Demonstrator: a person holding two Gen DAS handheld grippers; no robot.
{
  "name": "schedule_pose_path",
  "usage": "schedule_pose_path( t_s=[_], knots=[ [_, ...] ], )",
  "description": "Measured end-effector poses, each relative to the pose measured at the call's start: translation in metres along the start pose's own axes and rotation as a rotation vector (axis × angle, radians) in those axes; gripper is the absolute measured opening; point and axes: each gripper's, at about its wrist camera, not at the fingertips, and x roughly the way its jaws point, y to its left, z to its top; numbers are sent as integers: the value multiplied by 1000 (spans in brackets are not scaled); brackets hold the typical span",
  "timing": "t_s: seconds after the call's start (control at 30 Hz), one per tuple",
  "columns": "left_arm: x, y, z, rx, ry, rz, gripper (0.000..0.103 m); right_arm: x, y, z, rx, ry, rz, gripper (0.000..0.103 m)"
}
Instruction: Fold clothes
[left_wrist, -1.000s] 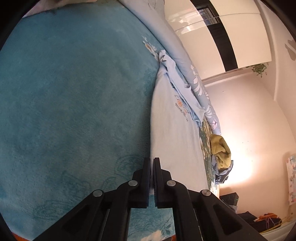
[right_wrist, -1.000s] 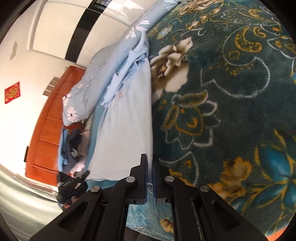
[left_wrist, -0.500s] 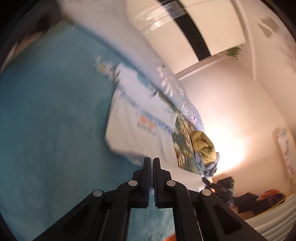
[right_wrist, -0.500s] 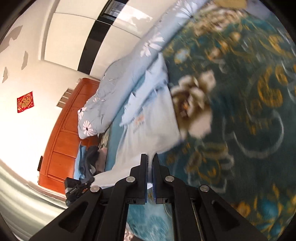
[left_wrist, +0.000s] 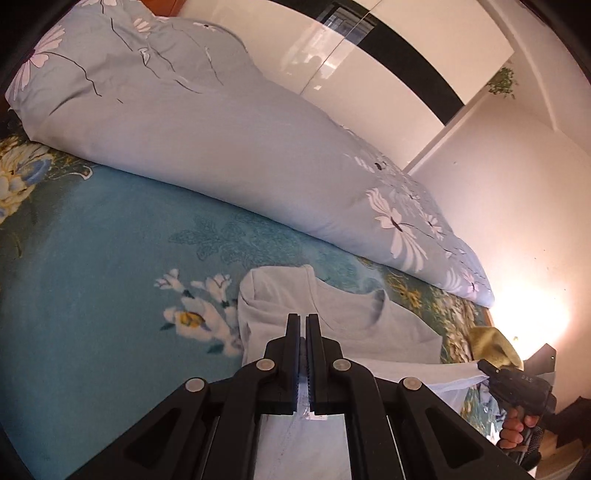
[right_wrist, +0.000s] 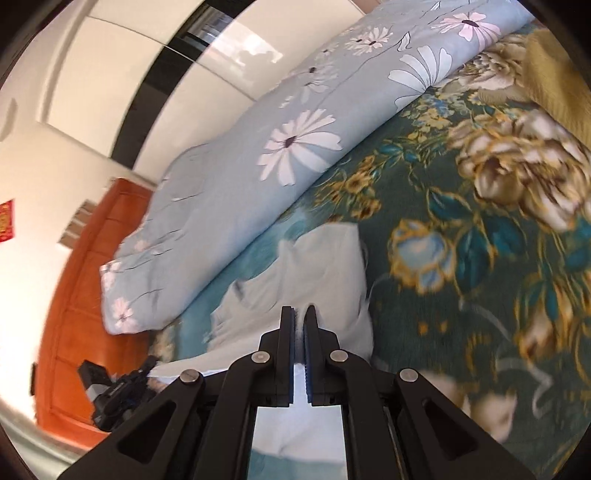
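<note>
The pale blue T-shirt (left_wrist: 343, 317) lay on the bed, on a teal blanket with flower patterns (left_wrist: 110, 258), just in front of a long grey-blue quilt with white daisies (left_wrist: 221, 140). It was a light, thin cloth, almost white where the light fell on it. Its far part rested on the blanket with the round collar visible and soft wrinkles around it, and one side was turned over in a loose fold. The near edge was lifted from the bed and stretched between the two tools.

The left gripper (left_wrist: 303, 321) was clenched on this near edge; a strip of the pale cloth was seen between its closed jaws. The right gripper (right_wrist: 299, 314) was also pressed together on the same shirt, with white cloth between its jaws and more cloth hanging under it. In the left wrist view, the other gripper appeared at the right side, with fingers of a hand (left_wrist: 517, 428) around its handle, and the shirt's edge ran tight to it.

In the right wrist view the blanket was dark green with big golden flowers (right_wrist: 498, 166), and the picture was somewhat blurred there. A yellow garment (left_wrist: 495, 343) lay near the foot of the quilt. An orange-brown wooden headboard (right_wrist: 74, 314) stood behind the bed.
</note>
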Motion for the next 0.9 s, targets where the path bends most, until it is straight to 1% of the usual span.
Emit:
schedule_pose_path(
  t_s=[0.13, 0.2, 0.33, 0.37, 0.43, 0.53, 0.57, 0.6, 0.63, 0.7, 0.77, 0.83, 0.9],
  knots=[
    [42, 23, 22, -71, -5, 72, 0, 50, -3, 32, 31, 7, -77, 4],
    [52, 36, 24, -108, -1, 54, 0, 69, -4, 41, 27, 17, -93, 4],
    [71, 62, 27, -182, 6, 18, 0, 98, -11, 46, 29, 48, -120, 4],
    [75, 64, 26, -182, 13, 8, 0, 103, -12, 46, 22, 55, -131, 5],
    [76, 57, 20, -120, 40, -18, 1, 104, -13, 46, -3, 59, -144, 5],
    [76, 40, 15, -7, 70, -16, 3, 98, -13, 46, -24, 45, -111, 7],
    [78, 34, 14, 28, 81, -12, 4, 95, -13, 47, -26, 38, -94, 9],
    [79, 29, 13, 57, 93, -7, 9, 91, -13, 48, -19, 30, -74, 15],
    [81, 23, 12, 89, 103, 5, 17, 85, -13, 48, -10, 21, -54, 21],
    [84, 13, 10, 175, 104, 52, 26, 67, -12, 48, -20, -23, -55, 22],
    [88, 3, 5, 267, 100, 87, 26, 67, -12, 48, -54, -26, -77, 22],
    [99, -1, 6, 306, 115, 113, 26, 72, -12, 47, -86, -17, -100, 22],
    [110, -4, 6, 335, 128, 168, 26, 76, -12, 46, -119, -8, -122, 22]
  ],
)
